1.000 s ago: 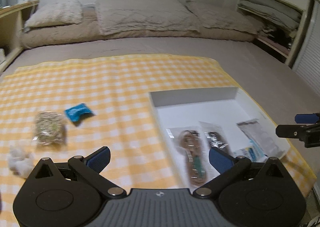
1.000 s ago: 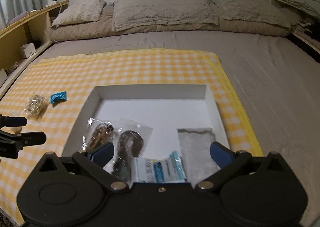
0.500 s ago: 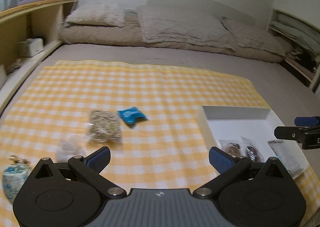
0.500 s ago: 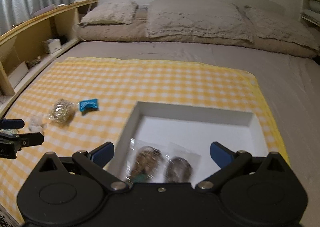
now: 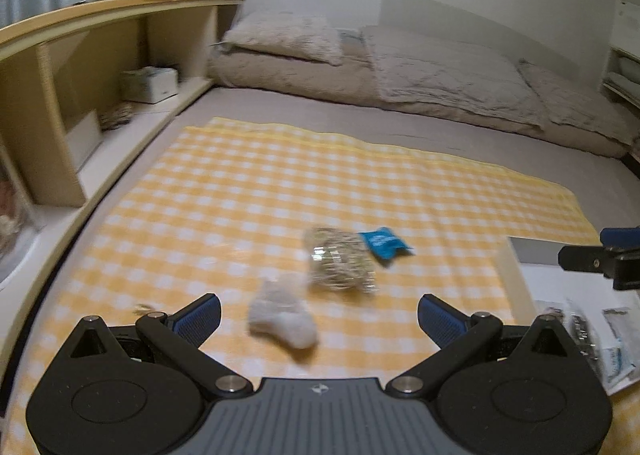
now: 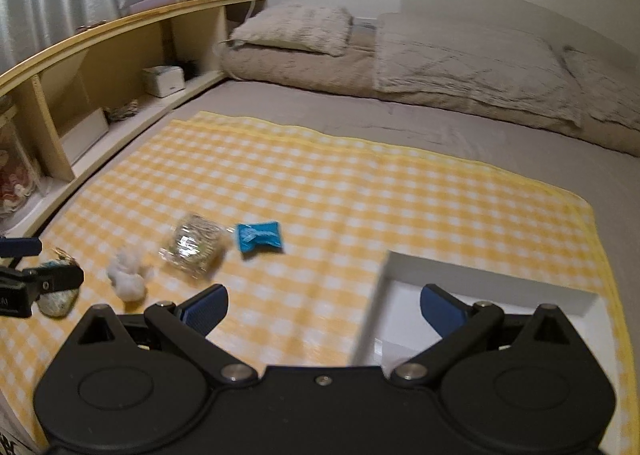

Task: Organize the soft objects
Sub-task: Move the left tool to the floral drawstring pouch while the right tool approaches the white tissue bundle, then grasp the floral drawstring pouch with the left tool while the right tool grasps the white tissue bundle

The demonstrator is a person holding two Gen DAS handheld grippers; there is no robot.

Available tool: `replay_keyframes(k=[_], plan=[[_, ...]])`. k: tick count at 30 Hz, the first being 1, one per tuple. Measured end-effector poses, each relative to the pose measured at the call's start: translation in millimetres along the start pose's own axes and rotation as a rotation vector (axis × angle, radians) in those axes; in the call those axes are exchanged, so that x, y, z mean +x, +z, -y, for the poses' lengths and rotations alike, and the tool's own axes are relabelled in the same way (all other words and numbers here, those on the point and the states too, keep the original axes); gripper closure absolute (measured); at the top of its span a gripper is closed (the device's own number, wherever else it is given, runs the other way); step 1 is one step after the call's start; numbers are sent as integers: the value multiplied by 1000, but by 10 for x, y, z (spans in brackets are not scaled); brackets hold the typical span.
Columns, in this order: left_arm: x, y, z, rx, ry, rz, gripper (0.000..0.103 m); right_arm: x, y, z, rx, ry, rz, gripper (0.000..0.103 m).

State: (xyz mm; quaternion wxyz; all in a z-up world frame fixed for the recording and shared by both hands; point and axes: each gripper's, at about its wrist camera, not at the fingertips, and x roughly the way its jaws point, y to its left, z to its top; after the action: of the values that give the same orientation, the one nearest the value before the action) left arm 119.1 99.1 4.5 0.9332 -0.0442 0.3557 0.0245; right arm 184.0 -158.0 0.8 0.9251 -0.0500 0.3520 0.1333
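We have swung both grippers away from the white tray (image 6: pixel 486 279) toward the loose soft things on the left part of the yellow checked cloth (image 5: pixel 280 183); a second ago the tray filled our near view, and now it sits at the right edge. The white fluffy wad (image 5: pixel 282 317) lies just ahead of the left gripper (image 5: pixel 319 313), between its jaws, which stand wide and empty. Just beyond it lies the clear bag of pale strands (image 5: pixel 340 259), touching the small blue packet (image 5: pixel 384 242) on its far right. A greenish pouch (image 6: pixel 60 297) lies at the near left, behind the left gripper in the right view. The right gripper (image 6: pixel 323 309) is also wide and empty, over the tray's left wall. We judge the wad to be our next pick, with four pieces left to move
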Motion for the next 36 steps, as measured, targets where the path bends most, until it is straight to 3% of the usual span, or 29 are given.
replay_keyframes(k=[14, 24, 29, 36], plan=[[89, -120, -750, -50, 97, -24, 0, 409, 281, -762, -10, 137, 22, 0], [388, -449, -1157, -32, 119, -93, 0, 689, 310, -1209, -33, 150, 3, 0], [551, -562, -1125, 48, 91, -119, 0, 869, 287, -1420, -34, 191, -41, 0], [717, -627, -1090, 114, 91, -150, 0, 1256, 226, -1642, 144, 281, -188, 0]])
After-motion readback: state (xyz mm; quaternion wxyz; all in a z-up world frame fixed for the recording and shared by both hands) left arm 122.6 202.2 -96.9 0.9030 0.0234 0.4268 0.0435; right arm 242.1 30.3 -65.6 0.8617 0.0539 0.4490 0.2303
